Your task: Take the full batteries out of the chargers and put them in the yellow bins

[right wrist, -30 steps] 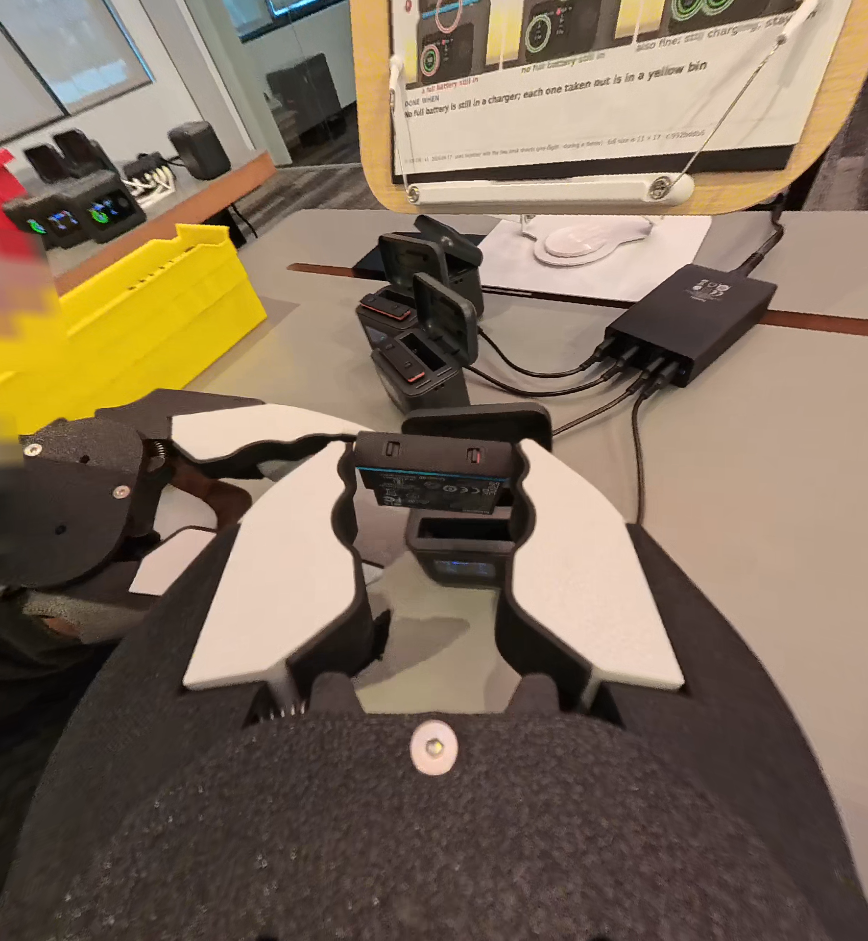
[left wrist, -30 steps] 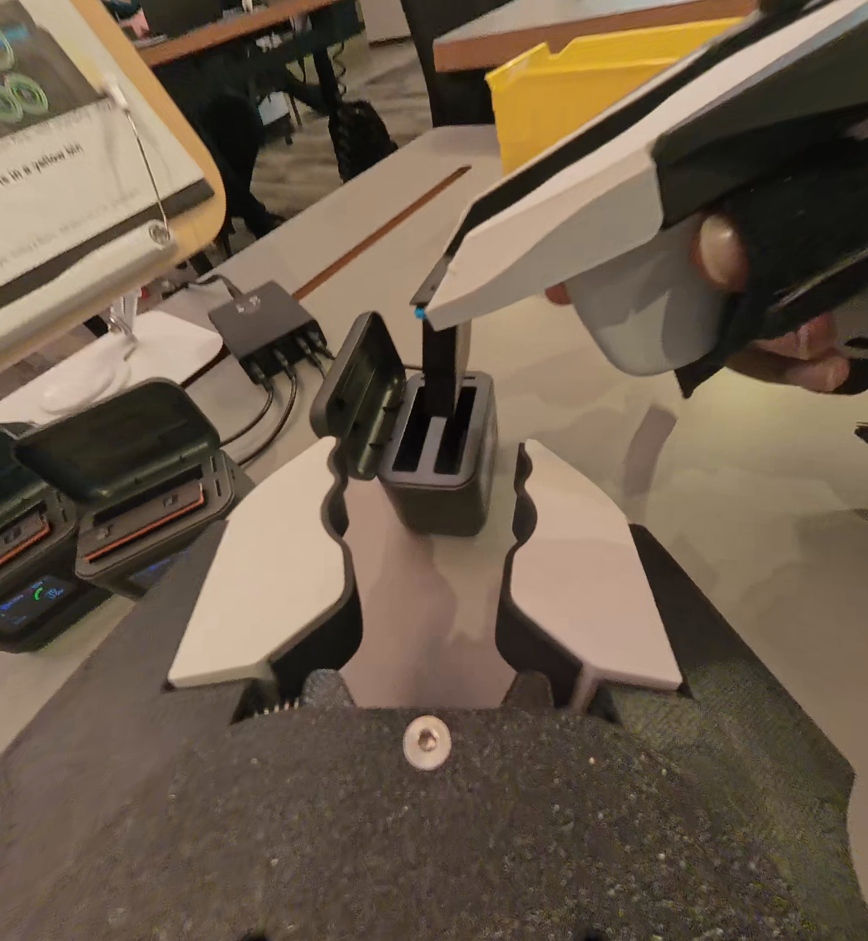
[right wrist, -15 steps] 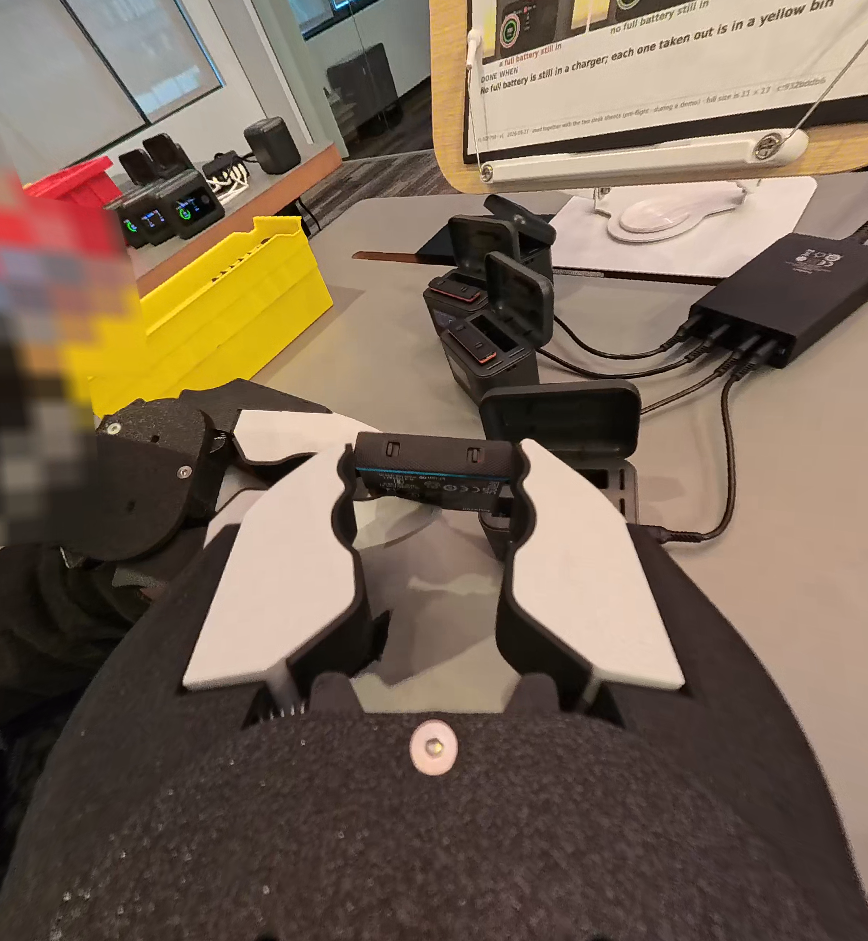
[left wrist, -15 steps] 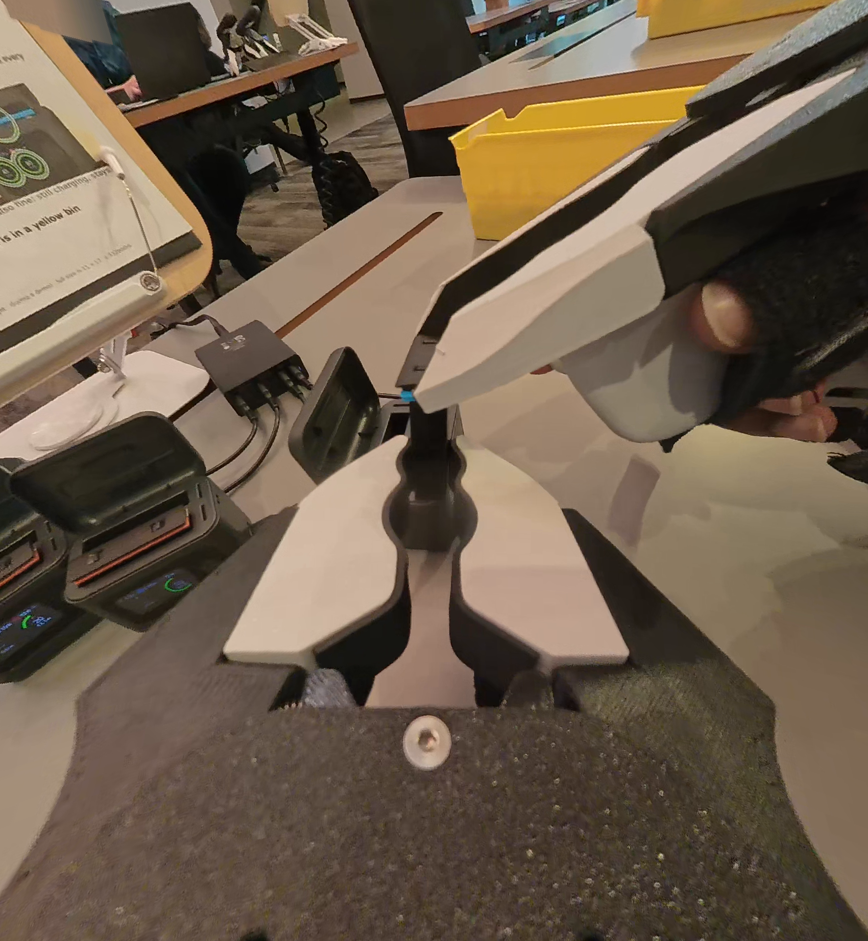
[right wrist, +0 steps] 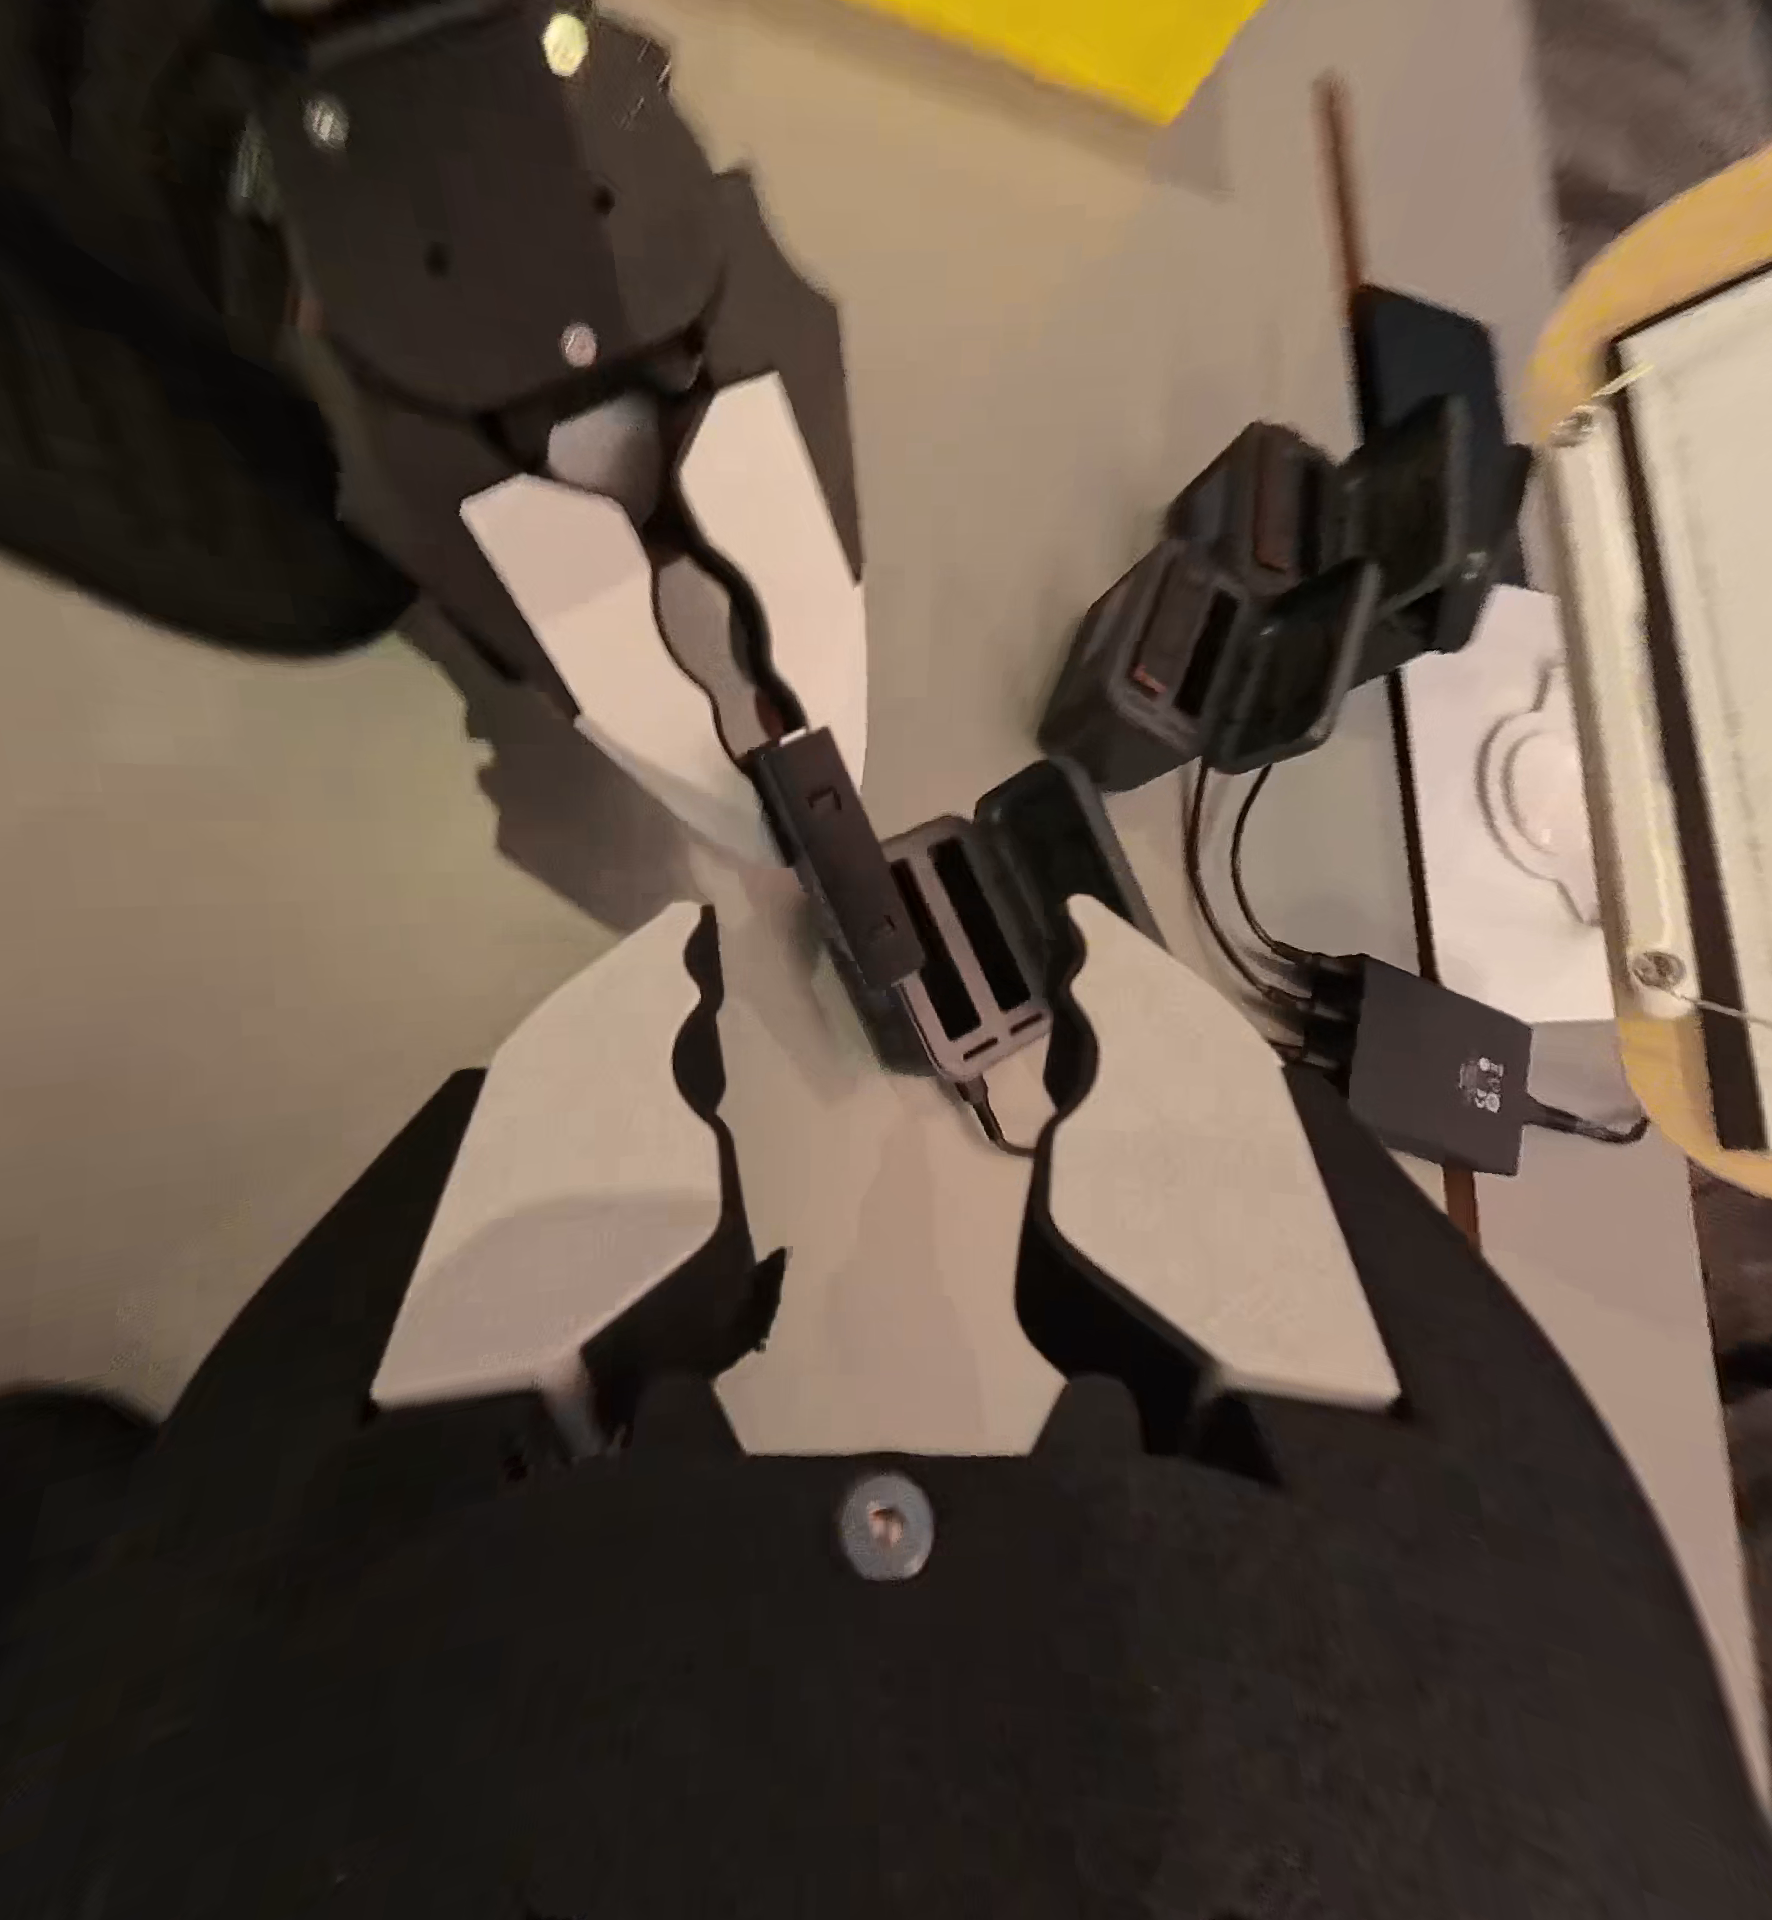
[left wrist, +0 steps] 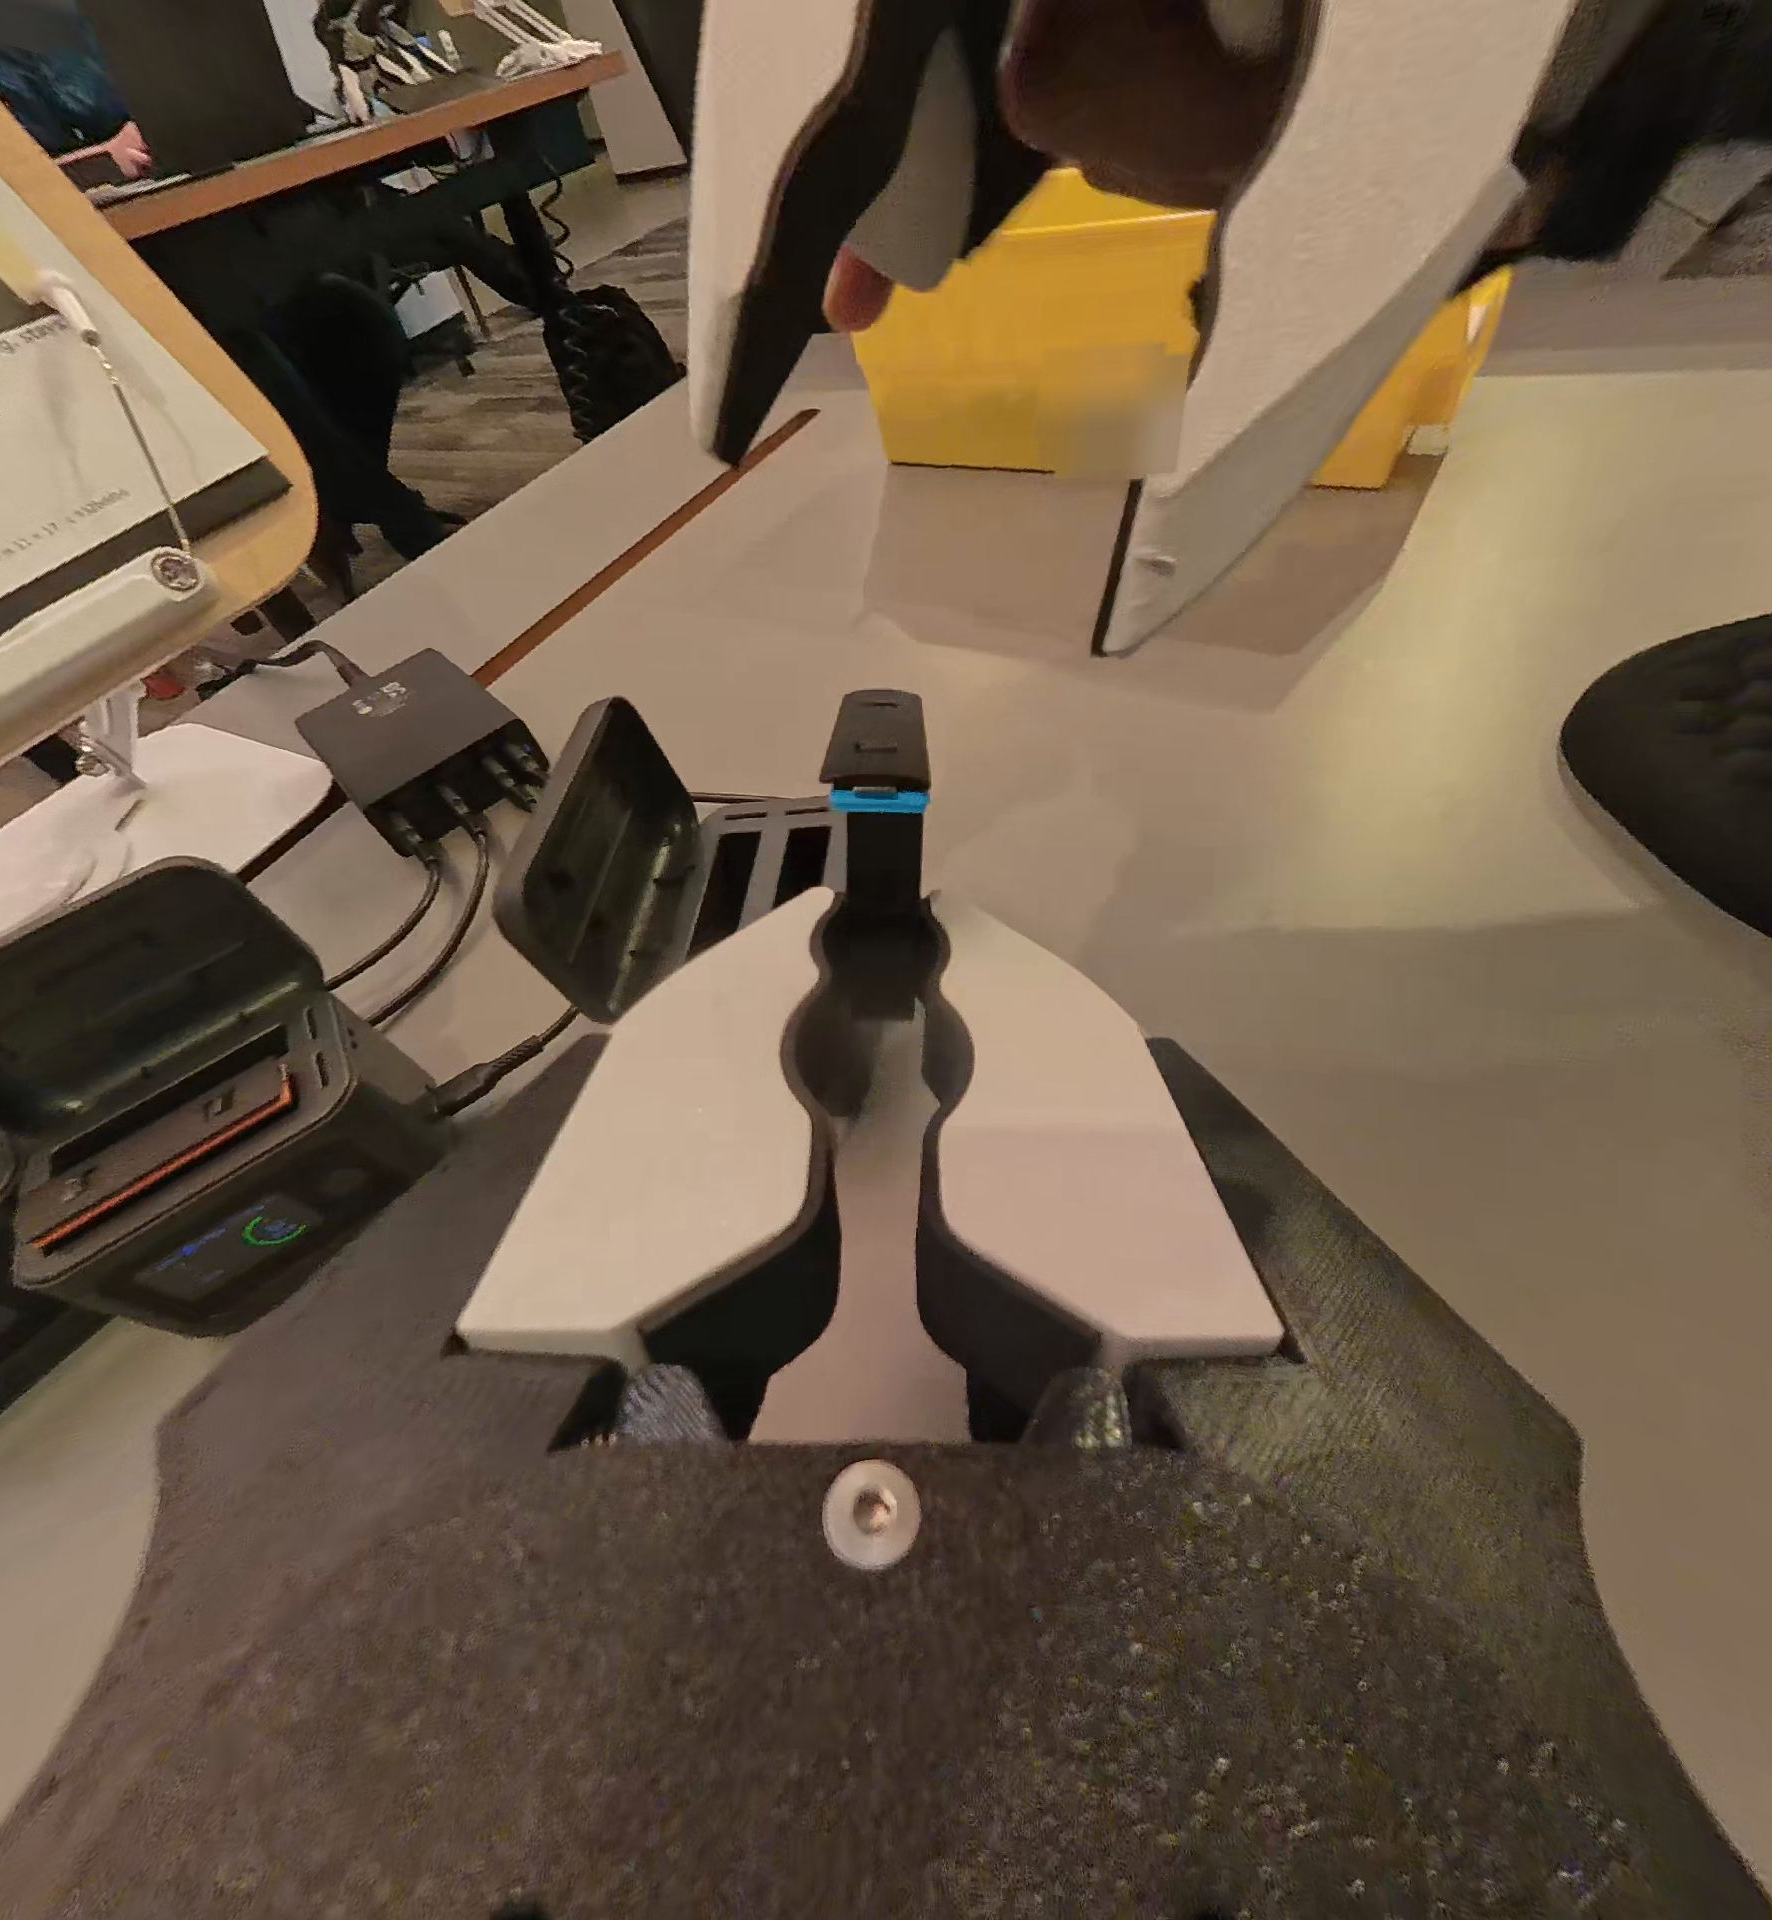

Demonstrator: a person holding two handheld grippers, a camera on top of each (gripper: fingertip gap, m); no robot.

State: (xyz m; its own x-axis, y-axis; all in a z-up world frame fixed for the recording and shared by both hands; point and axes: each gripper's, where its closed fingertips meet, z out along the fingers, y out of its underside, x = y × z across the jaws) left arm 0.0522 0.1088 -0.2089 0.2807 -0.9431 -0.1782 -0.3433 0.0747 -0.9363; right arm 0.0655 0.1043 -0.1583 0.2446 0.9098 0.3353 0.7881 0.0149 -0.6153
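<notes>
Since the handover, left claw (left wrist: 877,935) grips battery (left wrist: 877,821) — right claw (right wrist: 887,997) open.

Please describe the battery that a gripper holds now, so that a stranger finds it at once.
On the grey table, find the open charger nearest the left gripper. The battery stands upright between that gripper's fingertips, above the charger. Only it has a blue band.

Left gripper (left wrist: 877,935) fingers nearly closed; right gripper (right wrist: 887,997) fingers spread wide.
</notes>
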